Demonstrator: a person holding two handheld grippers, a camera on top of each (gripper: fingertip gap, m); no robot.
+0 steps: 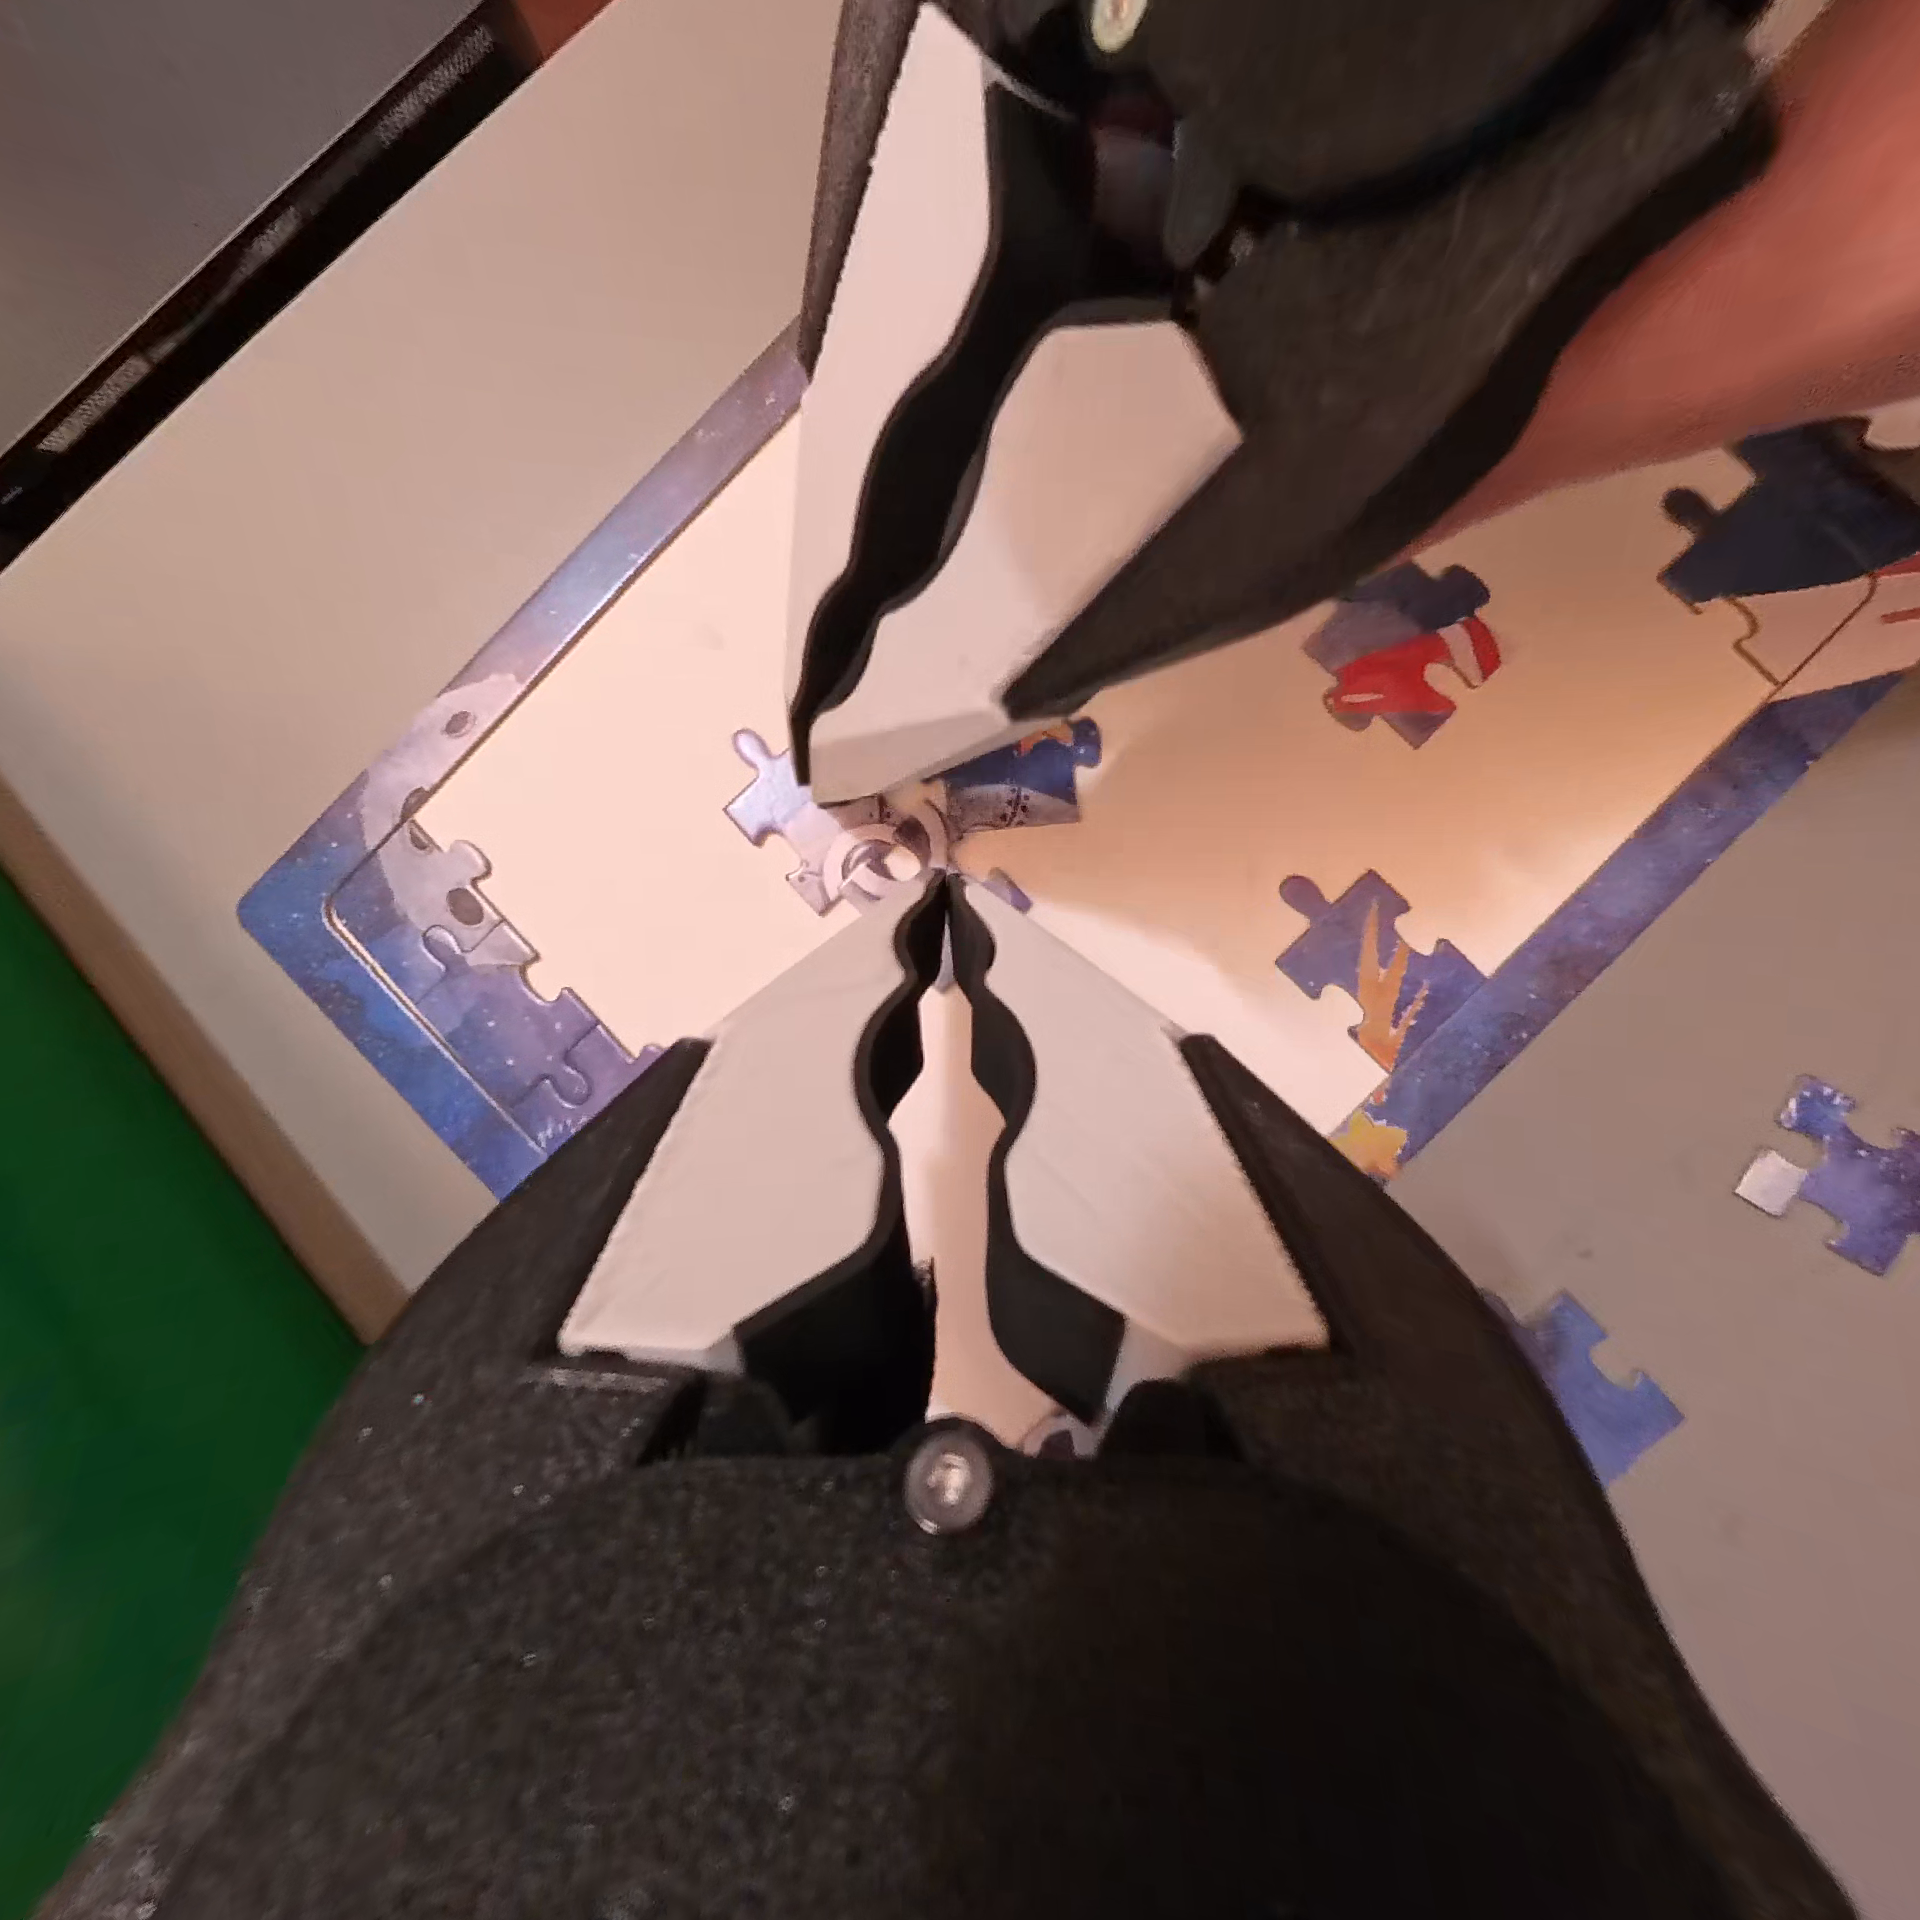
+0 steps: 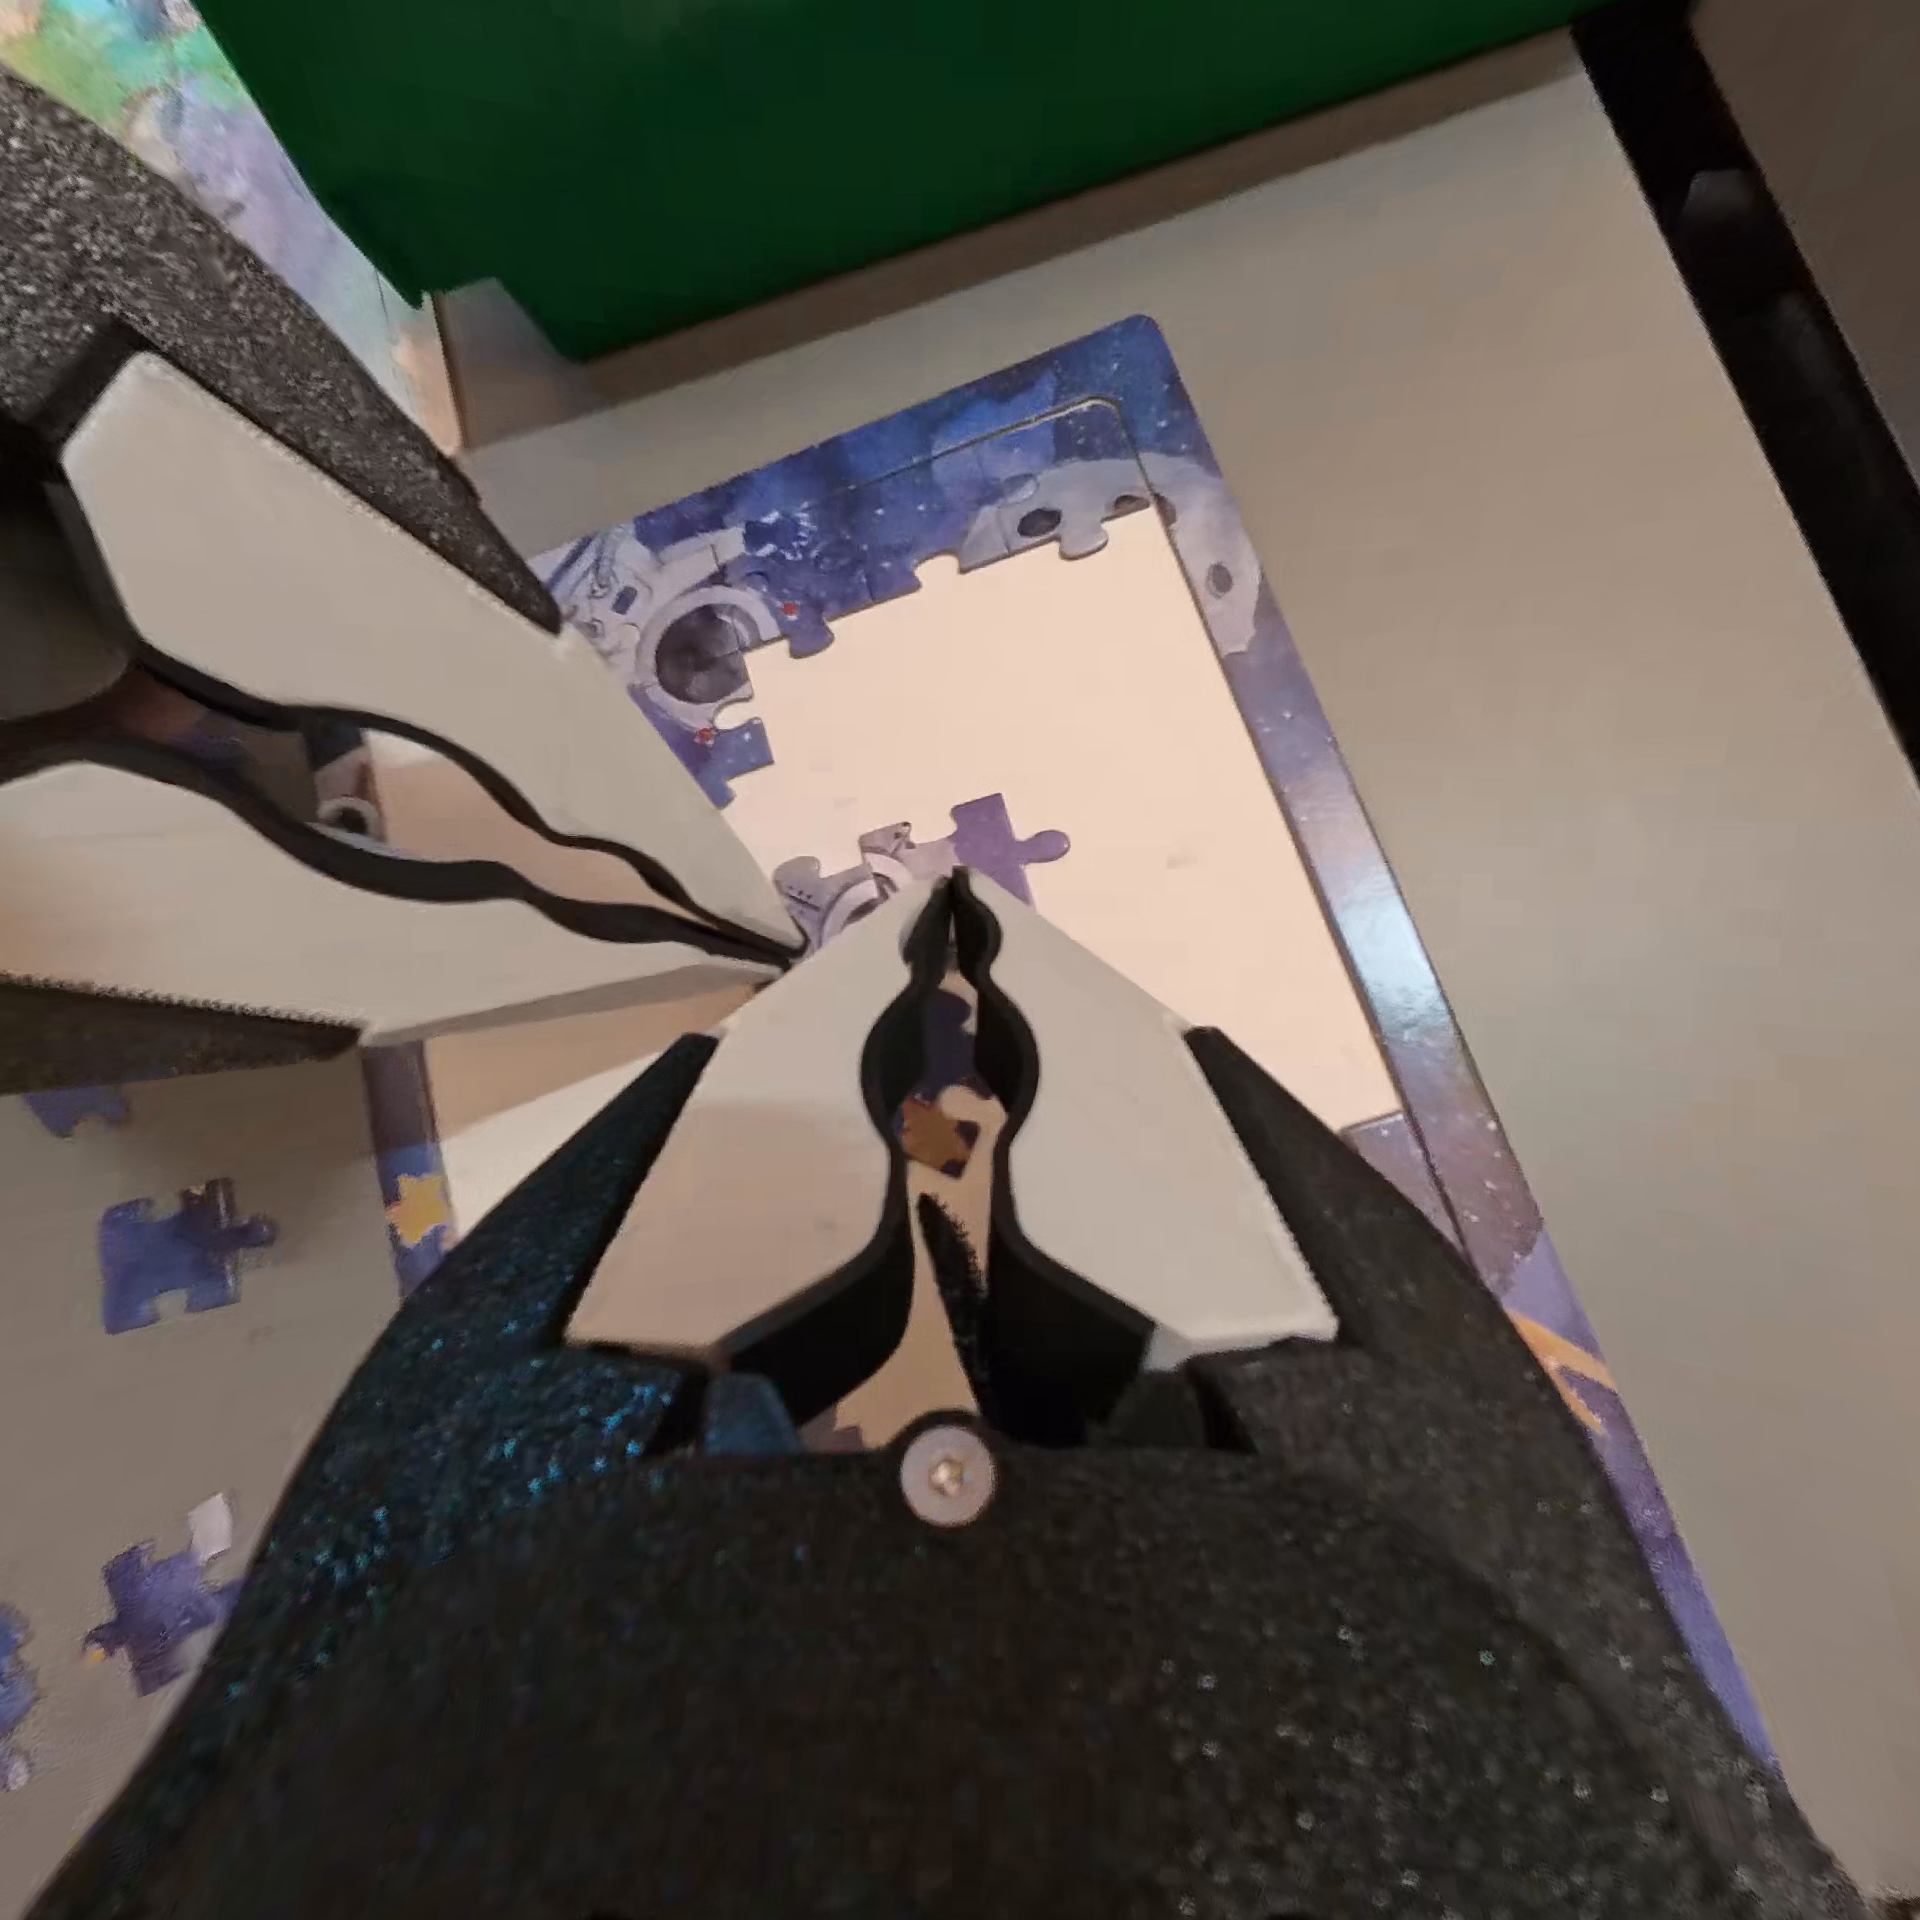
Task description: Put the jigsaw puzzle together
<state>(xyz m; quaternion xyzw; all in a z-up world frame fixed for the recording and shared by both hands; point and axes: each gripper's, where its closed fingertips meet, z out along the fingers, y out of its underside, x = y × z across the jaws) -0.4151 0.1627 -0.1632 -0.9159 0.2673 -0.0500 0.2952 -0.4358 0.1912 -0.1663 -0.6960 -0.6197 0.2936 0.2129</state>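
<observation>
The blue-bordered puzzle tray [image 1: 644, 499] lies on the table, with assembled pieces in its corners [image 1: 468, 935]. In its bare middle lie a grey-lilac piece [image 1: 779, 810] and a blue piece [image 1: 1029, 790], touching each other. My left gripper [image 1: 948, 883] is shut, its tips at the near edge of these pieces. My right gripper [image 1: 816, 774] comes in from above, shut, its tips down on the same pieces. In the right wrist view my right gripper [image 2: 954, 883] is shut over the lilac piece [image 2: 987, 836], and the left gripper [image 2: 784, 951] is shut beside it. Neither holds a piece.
Loose in the tray are a red piece [image 1: 1397, 665] and a blue piece with an orange streak [image 1: 1371, 956]. More blue pieces lie on the table outside it [image 1: 1849, 1174] [image 2: 177, 1247]. A green box [image 2: 831, 156] stands past the tray's far end, and a black bar [image 2: 1766, 312] runs alongside. Both grippers' tips are close together, under 4 cm apart.
</observation>
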